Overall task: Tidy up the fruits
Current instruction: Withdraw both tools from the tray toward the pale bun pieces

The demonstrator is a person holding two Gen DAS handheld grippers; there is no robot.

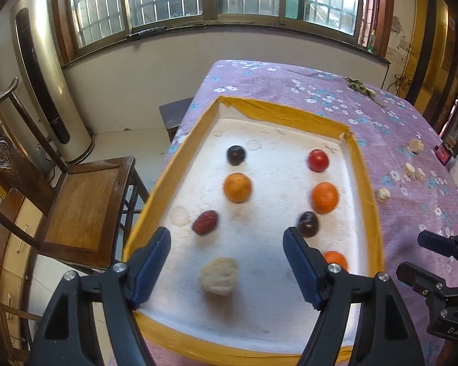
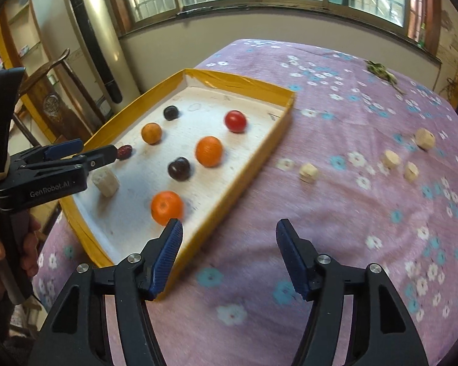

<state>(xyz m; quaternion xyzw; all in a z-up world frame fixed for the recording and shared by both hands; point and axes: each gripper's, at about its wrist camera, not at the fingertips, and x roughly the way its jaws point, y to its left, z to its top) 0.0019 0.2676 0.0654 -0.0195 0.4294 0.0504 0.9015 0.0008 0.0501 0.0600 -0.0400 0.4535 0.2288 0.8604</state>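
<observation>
A big window runs along the top of both views, and under it is a table with a purple flowery cloth (image 2: pixel 336 158). On the cloth sits a white tray (image 1: pixel 361 164) with yellow edges, in the middle of the left view and the left half of the right view. The fruits lie in it in two rows, I think so each kind has its own spot. In the left view, the left row has a dark plum (image 1: pixel 236 154) at the top, an orange (image 1: pixel 237 187) under it, then a wrinkly red date (image 1: pixel 205 222), then a pale lump (image 1: pixel 219 276) that looks bumpy and dry. The right row has a shiny red tomato (image 1: pixel 318 160), a bright orange (image 1: pixel 325 197), another dark plum (image 1: pixel 307 224) and one more orange (image 1: pixel 336 260) low down, partly hidden by my finger. My left gripper (image 1: pixel 227 270) hangs over the near end of the tray, wide open and holding nothing; the pale lump shows between its fingers. My right gripper (image 2: pixel 229 259) is wide open too, empty, over the cloth just beside the tray's right edge. Little pale blocks (image 2: pixel 308 173) lie on the cloth at the right.
</observation>
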